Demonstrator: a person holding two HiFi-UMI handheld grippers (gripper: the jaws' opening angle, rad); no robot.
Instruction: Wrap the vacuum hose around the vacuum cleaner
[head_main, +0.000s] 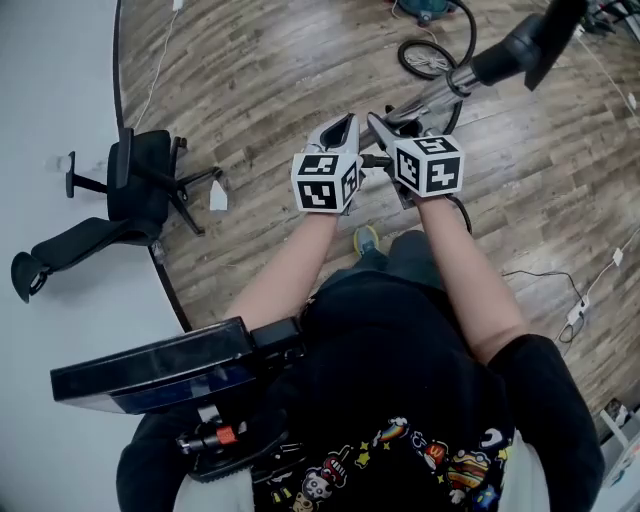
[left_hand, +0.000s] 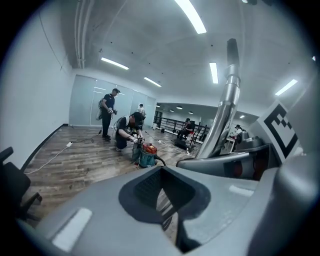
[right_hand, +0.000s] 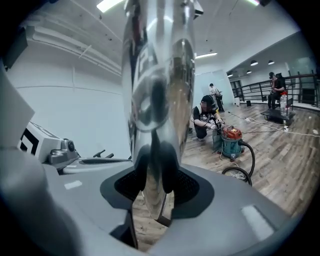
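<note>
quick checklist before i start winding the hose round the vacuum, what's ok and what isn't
1. Right gripper holds the tube: ok, jaws closed on it.
2. Left gripper free to help: ok, jaws apart, nothing between them.
3. Hose free to pull: cannot tell; it lies looped on the floor beside the vacuum.
4. Space at the vacuum: not ok, a person crouches right against it.
5. Tube joined to the hose: cannot tell, the joint is not visible.
</note>
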